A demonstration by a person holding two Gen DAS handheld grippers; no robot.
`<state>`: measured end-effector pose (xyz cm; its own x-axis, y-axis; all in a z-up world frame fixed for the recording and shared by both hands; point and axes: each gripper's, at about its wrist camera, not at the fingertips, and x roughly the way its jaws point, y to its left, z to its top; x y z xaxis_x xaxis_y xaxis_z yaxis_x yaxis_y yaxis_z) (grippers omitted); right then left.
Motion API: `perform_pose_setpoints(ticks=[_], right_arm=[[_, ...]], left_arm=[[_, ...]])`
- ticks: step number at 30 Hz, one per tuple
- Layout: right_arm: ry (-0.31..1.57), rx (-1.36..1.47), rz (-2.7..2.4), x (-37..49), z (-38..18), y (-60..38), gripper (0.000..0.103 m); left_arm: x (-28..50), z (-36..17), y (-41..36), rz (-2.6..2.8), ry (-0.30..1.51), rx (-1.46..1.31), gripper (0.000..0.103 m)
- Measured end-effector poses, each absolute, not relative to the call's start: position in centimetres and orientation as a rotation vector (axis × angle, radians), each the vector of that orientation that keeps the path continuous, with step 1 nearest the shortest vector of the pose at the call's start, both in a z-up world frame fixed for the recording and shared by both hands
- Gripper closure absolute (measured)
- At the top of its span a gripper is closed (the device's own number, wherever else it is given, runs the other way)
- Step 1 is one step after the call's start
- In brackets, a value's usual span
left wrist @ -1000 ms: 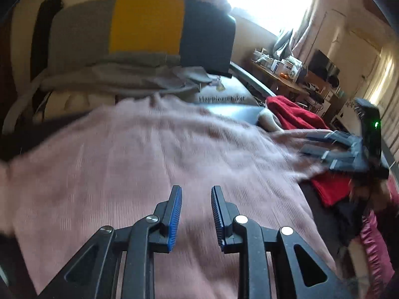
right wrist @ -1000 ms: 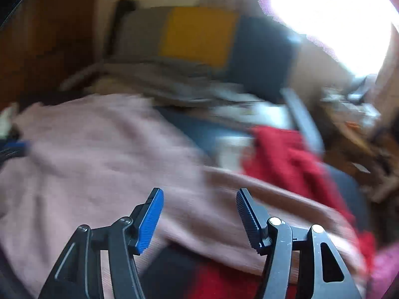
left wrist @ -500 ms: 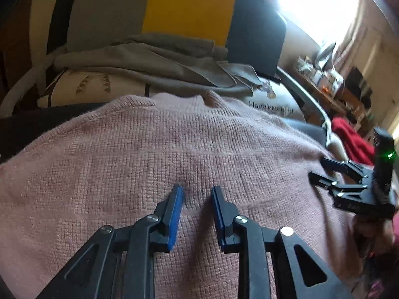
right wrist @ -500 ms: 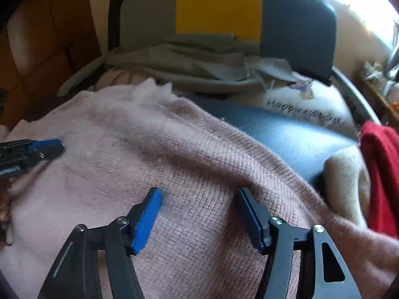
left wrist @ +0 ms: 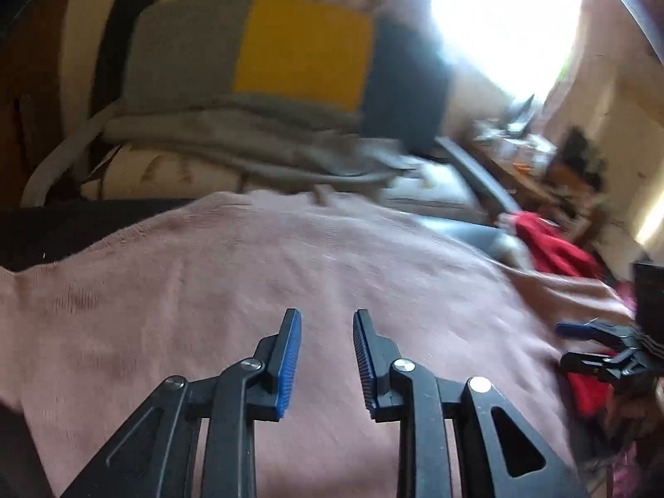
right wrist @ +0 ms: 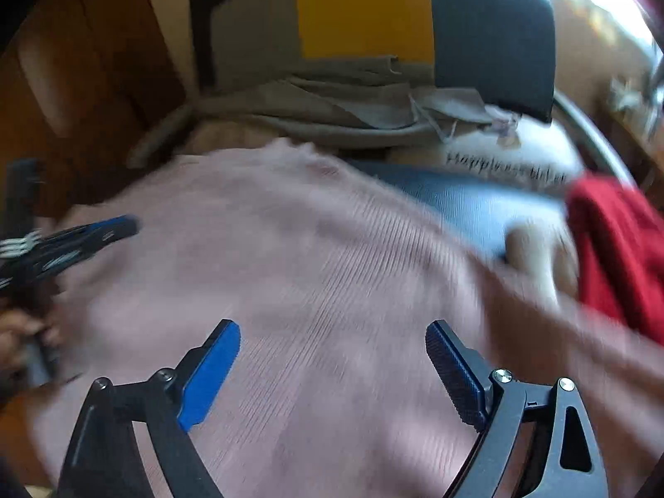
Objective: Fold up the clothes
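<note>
A pink ribbed-knit sweater (left wrist: 257, 290) is lying spread flat across a dark seat, its long axis running left to right, one sleeve trailing toward a red knitted garment (right wrist: 614, 245). The left gripper (left wrist: 327, 352) is hovering over the knit with jaws narrowly parted, holding nothing. The right gripper (right wrist: 332, 369) is gaping wide above it, empty. A folded grey garment (right wrist: 340, 112) is crowding the far edge.
</note>
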<state>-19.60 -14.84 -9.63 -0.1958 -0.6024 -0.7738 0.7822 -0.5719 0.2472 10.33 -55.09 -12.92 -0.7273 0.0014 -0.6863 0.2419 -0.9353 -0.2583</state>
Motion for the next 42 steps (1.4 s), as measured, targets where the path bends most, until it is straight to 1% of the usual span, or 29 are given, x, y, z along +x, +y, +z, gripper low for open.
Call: perform_pose_setpoints(ticks=[5, 7, 10, 12, 15, 17, 18, 22, 24, 27, 31, 32, 33, 34, 35, 36, 40, 42], right_arm=[[-0.017, 1.271, -1.758, -13.3, -11.0, -3.7, 0.01], [-0.081, 1.337, -1.715, -10.0, -12.4, -0.3, 0.01], [-0.155, 1.345, -1.705, -6.3, -14.0, 2.2, 0.009], [-0.23, 1.354, -1.685, -4.3, -15.1, 3.4, 0.007], [-0.479, 1.362, -1.576, -2.7, -16.8, 4.5, 0.005], [-0.584, 1.39, -1.48, -1.3, -18.0, 4.5, 0.001], [-0.604, 1.391, -1.46, -0.7, -18.4, 4.5, 0.0], [-0.701, 1.39, -1.353, 1.1, -19.8, 3.8, 0.0], [-0.734, 1.404, -1.277, 1.8, -20.2, 2.7, 0.0], [-0.77, 1.342, -1.178, 2.1, -18.9, 1.2, 0.0], [-0.787, 1.28, -1.118, 1.9, -17.2, -0.4, 0.0], [-0.784, 1.282, -1.113, 1.9, -17.1, -0.7, 0.0], [-0.78, 1.286, -1.11, 1.9, -17.1, -0.9, 0.0], [-0.786, 1.291, -1.101, 1.9, -17.2, -1.0, 0.0], [-0.794, 1.297, -1.091, 1.9, -17.2, -1.1, 0.0], [-0.808, 1.296, -1.083, 1.9, -17.3, -1.0, 0.0], [-0.858, 1.262, -1.087, 1.2, -16.6, 0.7, 0.0], [-0.862, 1.238, -1.146, 0.9, -16.0, 2.2, 0.0]], left_arm=[[18.2, -13.3, -48.5, -2.879, 0.493, 1.238, 0.077], [20.8, -14.1, -46.3, -2.901, 0.561, 1.303, 0.077], [24.2, -15.5, -42.8, -2.9, 0.689, 1.401, 0.077], [25.9, -15.9, -40.6, -2.924, 0.718, 1.447, 0.077], [27.3, -15.7, -37.7, -3.007, 0.614, 1.489, 0.076], [28.2, -15.5, -35.8, -3.061, 0.541, 1.516, 0.076], [28.6, -15.5, -34.8, -3.087, 0.503, 1.529, 0.075], [30.3, -15.2, -31.2, -3.182, 0.351, 1.582, 0.071], [29.9, -15.4, -30.2, -3.2, 0.307, 1.611, 0.07], [29.8, -15.7, -29.0, -3.224, 0.254, 1.632, 0.067], [28.6, -16.3, -28.5, -3.152, 0.131, 1.576, 0.067], [28.3, -16.5, -28.5, -3.107, 0.076, 1.576, 0.067], [27.9, -16.7, -28.6, -3.061, 0.023, 1.575, 0.072], [27.7, -16.9, -28.6, -3.024, -0.032, 1.564, 0.088], [27.6, -16.9, -28.7, -3.005, -0.085, 1.535, 0.093], [27.4, -16.6, -29.1, -2.999, -0.091, 1.511, 0.098], [26.1, -14.2, -33.1, -3.014, 0.143, 1.486, 0.099], [25.6, -11.4, -35.7, -3.057, 0.308, 1.428, 0.099]])
